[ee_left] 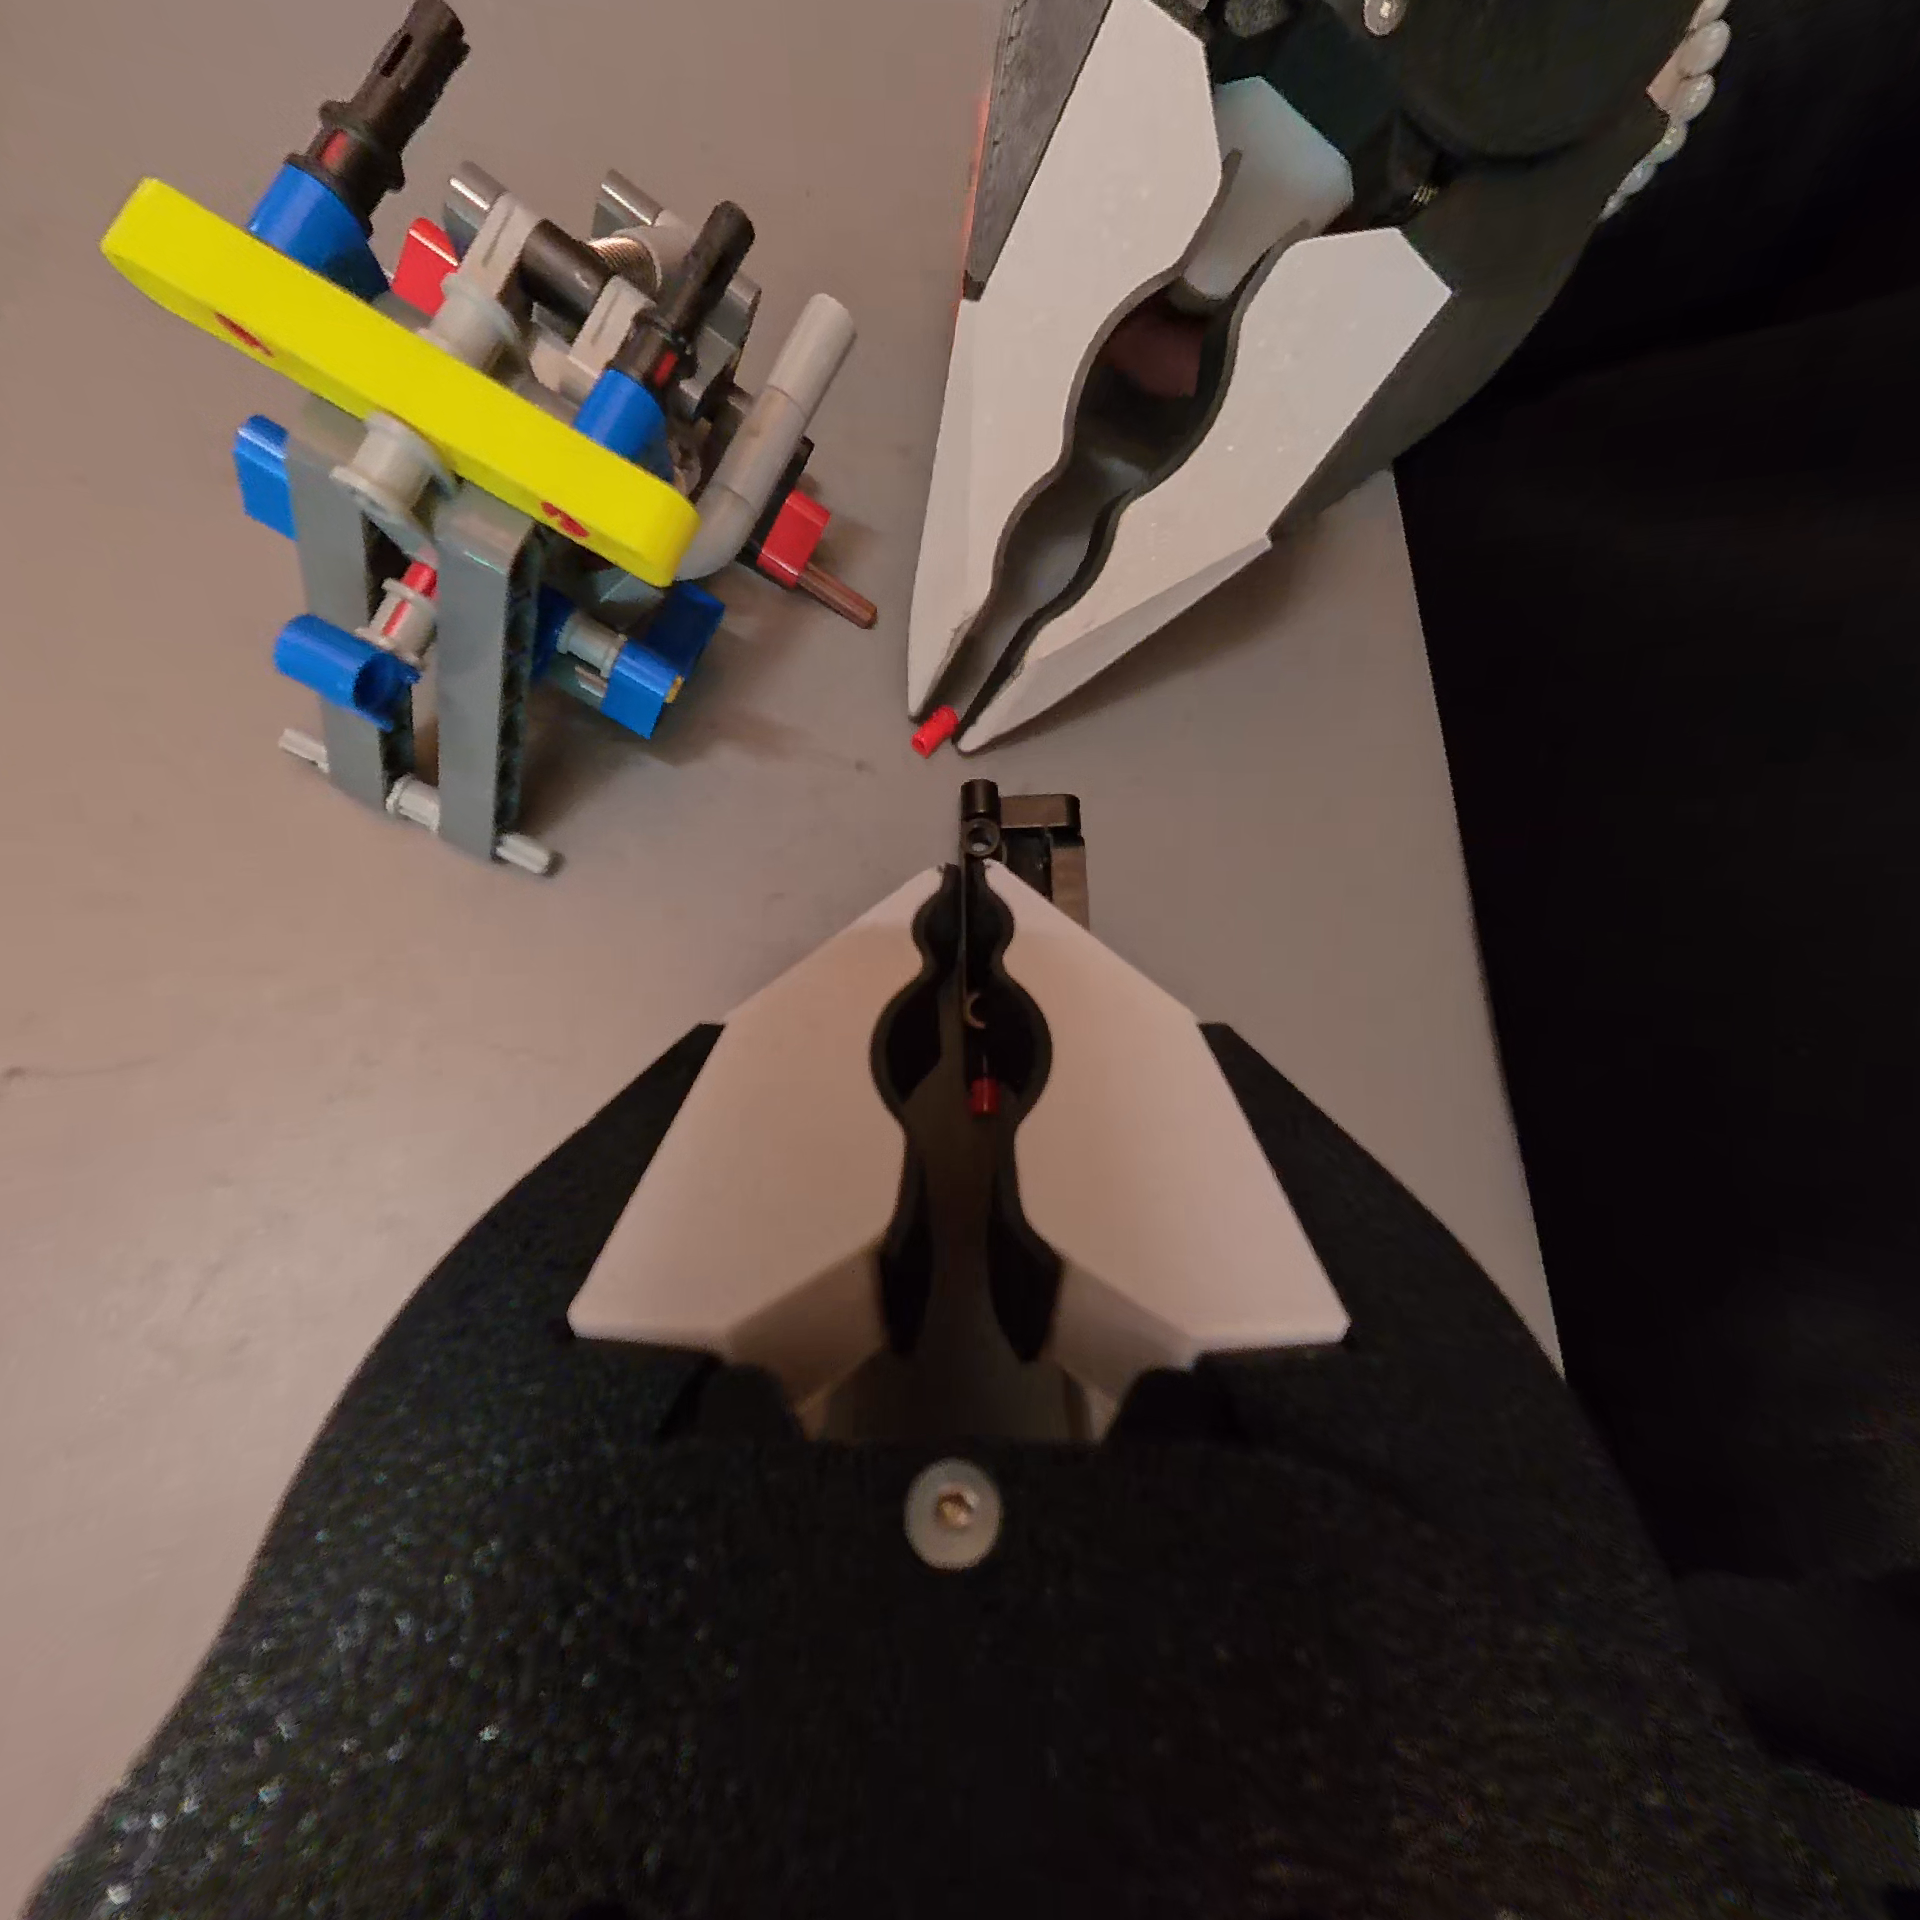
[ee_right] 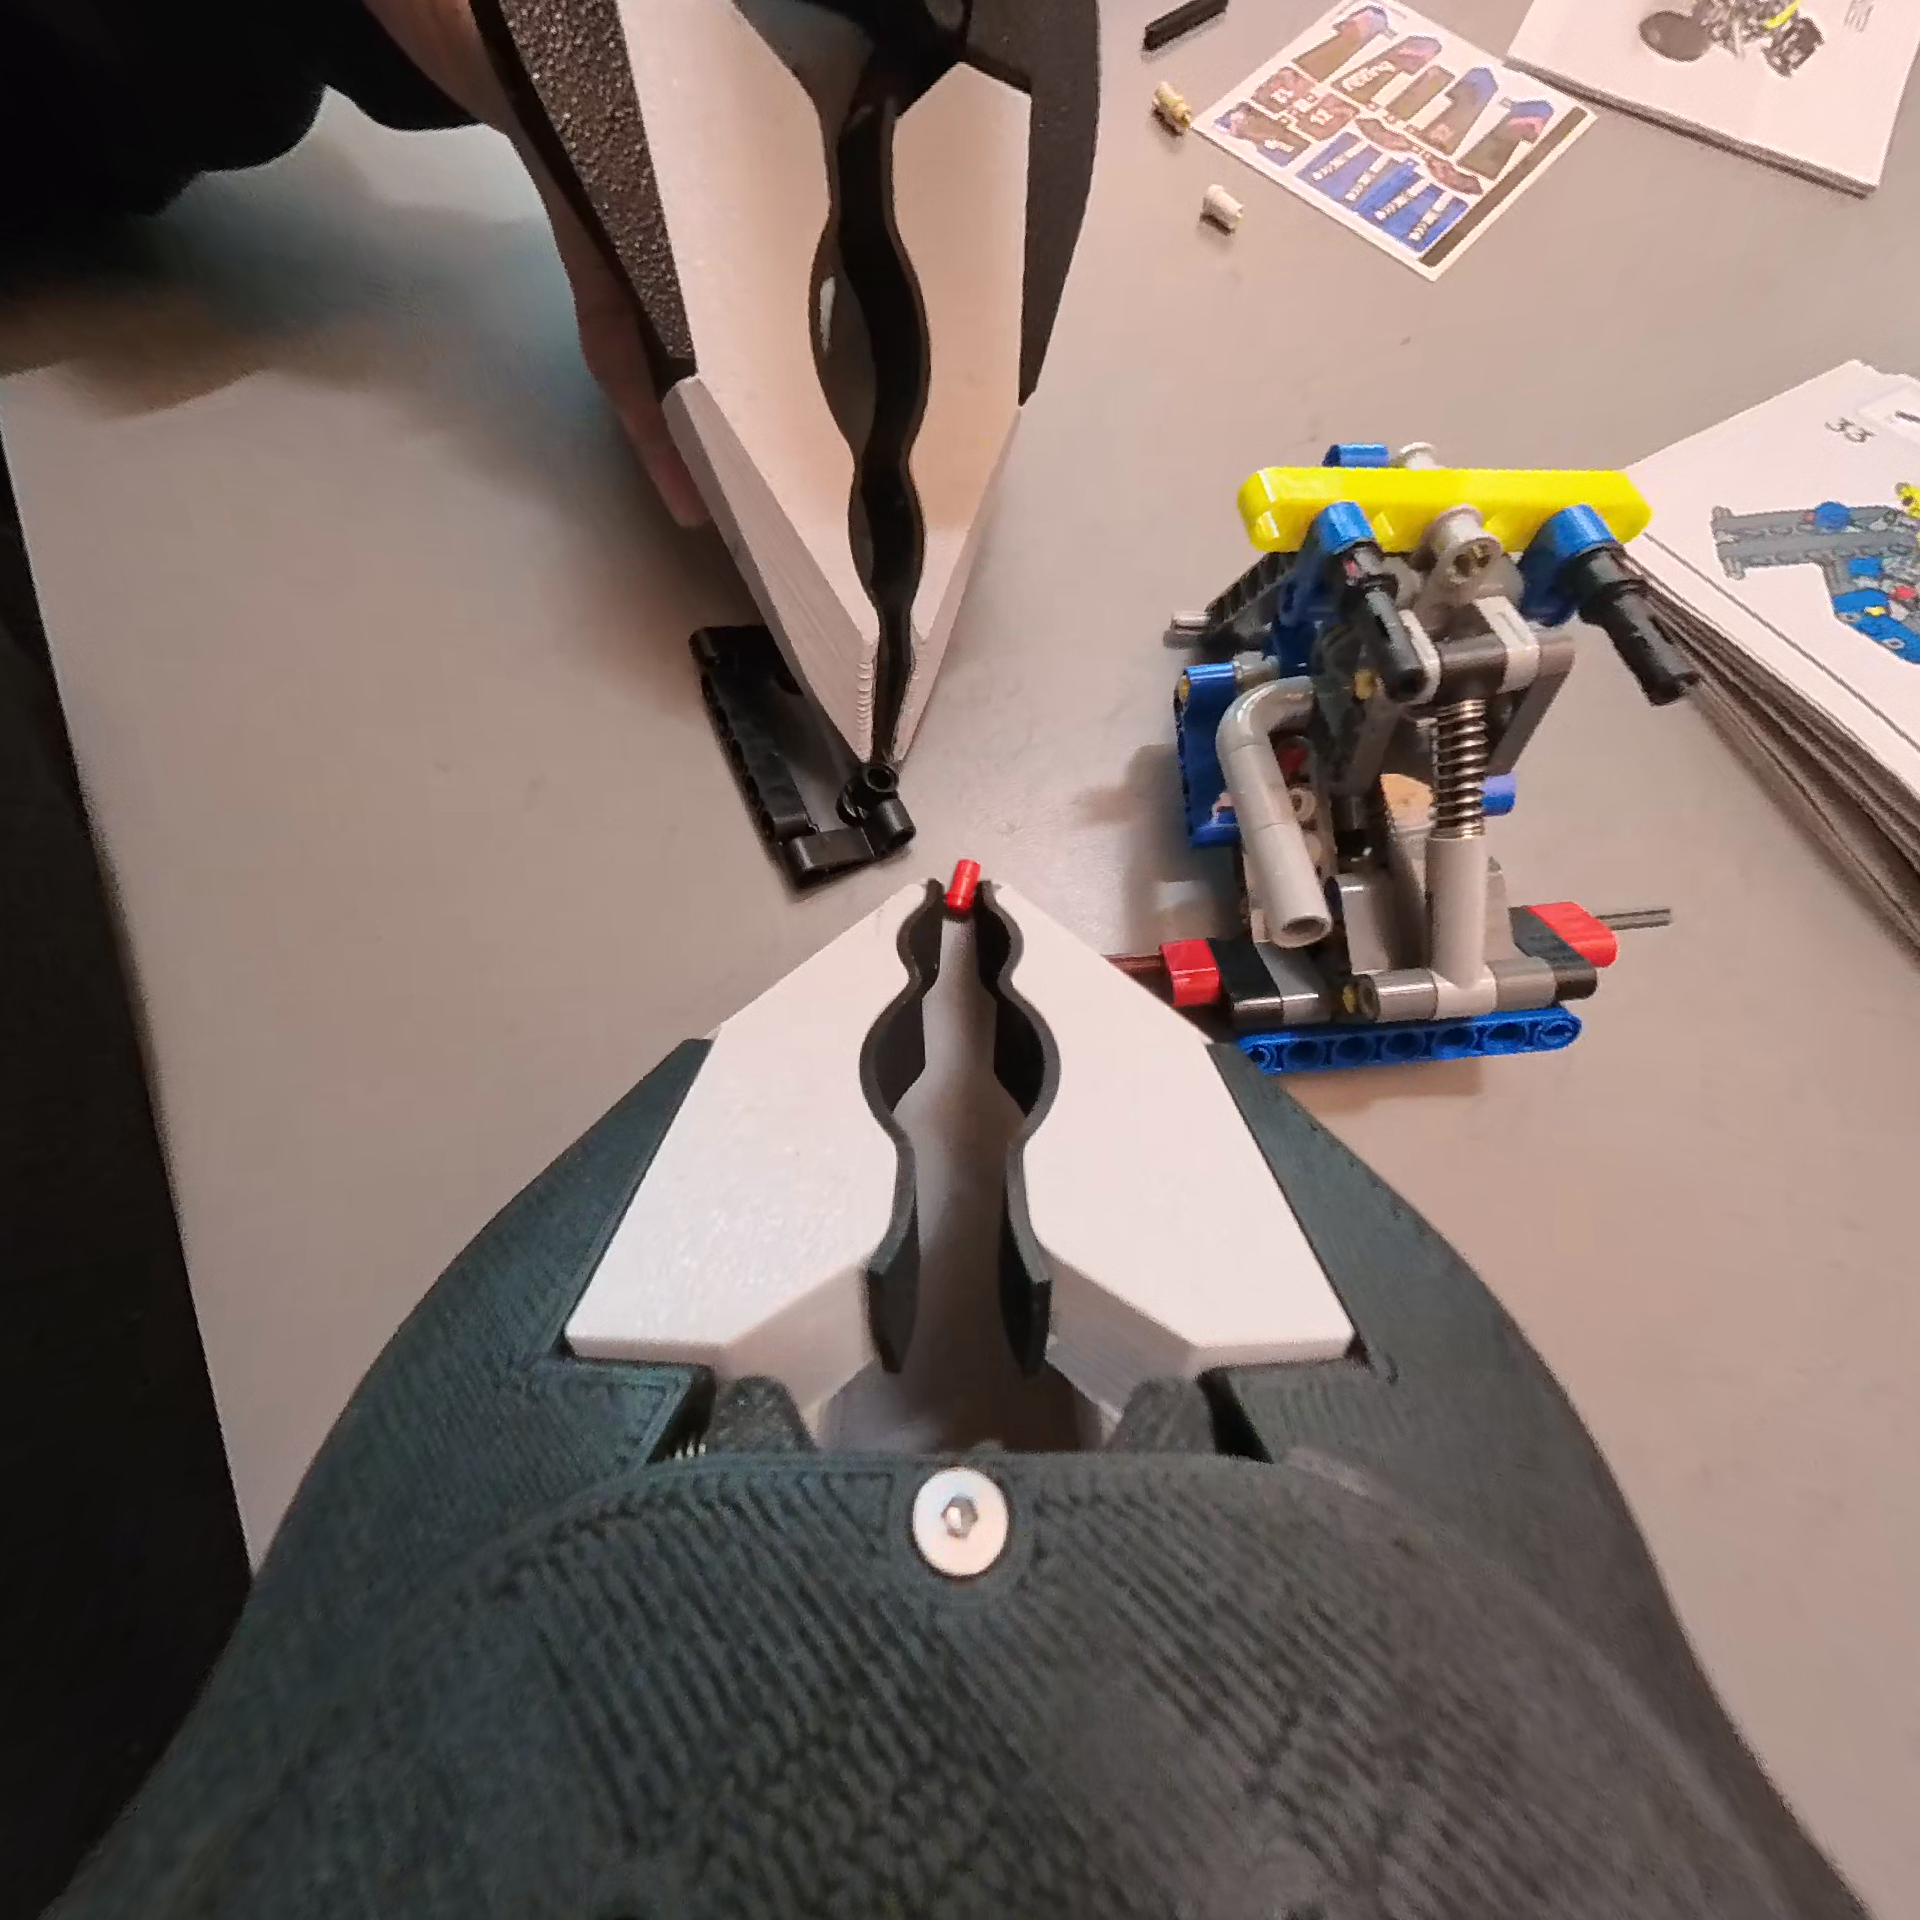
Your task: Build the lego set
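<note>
My left gripper [ee_left: 971, 878] is shut on a small black connector [ee_left: 980, 826] that sticks out past its fingertips. Beside the connector, a black beam frame [ee_left: 1051, 847] lies on the grey table; the connector [ee_right: 871, 792] and the frame [ee_right: 764, 743] also show in the right wrist view, under the left gripper [ee_right: 883, 753]. My right gripper [ee_right: 961, 896] is shut on a tiny red pin [ee_right: 963, 885], whose end pokes out of the tips. In the left wrist view the red pin [ee_left: 933, 729] sits just ahead of the black connector, a short gap apart.
A brick-built model [ee_right: 1434, 790] with a yellow beam, blue parts and a spring stands to the right; it also shows in the left wrist view [ee_left: 457, 457]. Booklets [ee_right: 1808, 623], a sticker sheet [ee_right: 1392, 135] and small loose pieces [ee_right: 1224, 206] lie beyond. The table edge [ee_left: 1455, 831] is near. My left and right fingertips are right by each other.
</note>
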### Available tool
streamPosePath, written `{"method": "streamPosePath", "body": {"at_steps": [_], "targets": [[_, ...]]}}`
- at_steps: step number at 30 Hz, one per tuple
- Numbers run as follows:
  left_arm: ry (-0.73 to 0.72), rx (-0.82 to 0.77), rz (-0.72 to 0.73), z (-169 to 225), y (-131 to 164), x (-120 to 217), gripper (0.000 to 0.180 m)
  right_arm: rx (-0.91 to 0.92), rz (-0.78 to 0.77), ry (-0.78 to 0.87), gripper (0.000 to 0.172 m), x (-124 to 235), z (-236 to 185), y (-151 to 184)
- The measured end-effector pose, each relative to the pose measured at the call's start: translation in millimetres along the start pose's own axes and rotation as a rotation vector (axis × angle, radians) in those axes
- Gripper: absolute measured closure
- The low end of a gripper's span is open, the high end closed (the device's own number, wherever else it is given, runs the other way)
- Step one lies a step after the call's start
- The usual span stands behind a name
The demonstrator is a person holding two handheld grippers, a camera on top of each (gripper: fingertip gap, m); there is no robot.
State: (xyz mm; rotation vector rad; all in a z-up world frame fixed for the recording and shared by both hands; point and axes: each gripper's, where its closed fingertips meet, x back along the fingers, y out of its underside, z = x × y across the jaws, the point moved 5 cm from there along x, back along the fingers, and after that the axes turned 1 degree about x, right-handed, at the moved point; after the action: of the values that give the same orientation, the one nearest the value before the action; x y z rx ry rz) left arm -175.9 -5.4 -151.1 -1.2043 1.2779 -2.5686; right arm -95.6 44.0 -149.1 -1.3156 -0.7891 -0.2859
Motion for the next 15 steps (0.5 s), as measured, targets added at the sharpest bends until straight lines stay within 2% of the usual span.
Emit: {"method": "streamPosePath", "body": {"at_steps": [6,15], "targets": [[0.002,0.001,0.000,-0.2,0.3,0.2,0.180,-0.008,0.001,0.025,0.162,2.6,1.1,1.9],[0.006,0.001,-0.002,0.1,0.2,0.0,0.180,0.024,0.001,0.004,0.169,2.4,-0.6,2.2]]}}
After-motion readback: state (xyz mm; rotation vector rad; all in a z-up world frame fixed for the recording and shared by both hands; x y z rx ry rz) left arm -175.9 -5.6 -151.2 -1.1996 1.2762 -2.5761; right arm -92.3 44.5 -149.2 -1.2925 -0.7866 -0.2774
